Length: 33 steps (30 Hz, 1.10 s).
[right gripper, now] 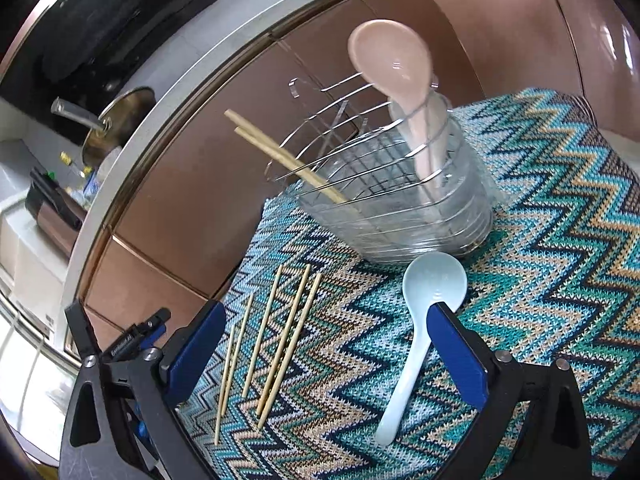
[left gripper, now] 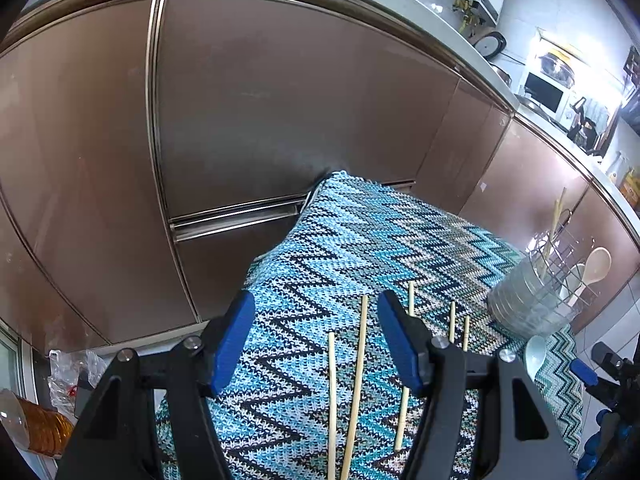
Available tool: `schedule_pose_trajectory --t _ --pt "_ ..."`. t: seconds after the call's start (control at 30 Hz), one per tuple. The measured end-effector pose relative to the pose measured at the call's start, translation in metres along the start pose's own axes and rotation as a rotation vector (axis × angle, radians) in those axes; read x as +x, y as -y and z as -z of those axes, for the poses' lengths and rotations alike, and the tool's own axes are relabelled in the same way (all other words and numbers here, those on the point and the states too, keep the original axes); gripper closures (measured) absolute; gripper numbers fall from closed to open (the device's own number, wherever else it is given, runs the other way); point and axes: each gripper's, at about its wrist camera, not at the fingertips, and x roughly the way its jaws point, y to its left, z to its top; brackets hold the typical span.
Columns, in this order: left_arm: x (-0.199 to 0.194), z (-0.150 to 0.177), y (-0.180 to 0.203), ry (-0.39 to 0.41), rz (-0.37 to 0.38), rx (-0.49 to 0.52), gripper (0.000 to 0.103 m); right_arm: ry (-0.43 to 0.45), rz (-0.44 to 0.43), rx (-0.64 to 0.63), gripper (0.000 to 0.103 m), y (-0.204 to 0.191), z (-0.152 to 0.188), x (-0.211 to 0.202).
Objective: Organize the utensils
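Rack (right gripper: 384, 184): pink spoon (right gripper: 394, 64), two chopsticks sorted upright. Blue spoon (right gripper: 424, 320), loose chopsticks (right gripper: 280, 340) await on cloth (right gripper: 560, 280). Both claws, left gripper (left gripper: 316, 344) and right gripper (right gripper: 324, 352), spread, empty.

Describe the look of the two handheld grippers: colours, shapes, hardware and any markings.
Both match. The left gripper has black angular plastic arms with triangular cut-outs, silver round pins at the pivots, and flat blue pads on its fingers. The right gripper has the same black frame, silver pins and blue pads. Small white lettering, too small to read, marks the left gripper in the right wrist view.

Knitted cloth (right gripper: 540, 280), wire holder (right gripper: 380, 160), wooden chopsticks (right gripper: 280, 340)
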Motion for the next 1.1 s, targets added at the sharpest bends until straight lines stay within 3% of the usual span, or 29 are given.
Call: schedule_pose_trajectory --t 0.13,0.2,0.4,0.5,0.77,1.1 --pt "0.004 -0.006 0.001 -0.032 0.027 0.006 0.041 -0.038 0.030 -0.073 0.023 -0.019 0.005 0.010" --pt "0.008 -0.011 0.003 -0.054 0.048 0.014 0.041 -0.066 0.064 -0.124 0.040 -0.035 0.008 0.022" --pt "0.037 -0.027 0.024 -0.193 0.186 0.072 0.043 -0.178 0.129 -0.237 0.071 -0.074 0.019 0.074" --pt "0.058 -0.030 0.038 -0.276 0.214 0.113 0.054 -0.222 0.176 -0.266 0.080 -0.085 0.017 0.101" --pt "0.110 -0.027 0.039 -0.441 0.184 0.135 0.062 -0.258 0.329 -0.257 0.084 -0.074 0.005 0.142" --pt "0.146 -0.021 0.052 -0.555 0.152 0.189 0.077 -0.301 0.390 -0.269 0.084 -0.067 -0.002 0.171"
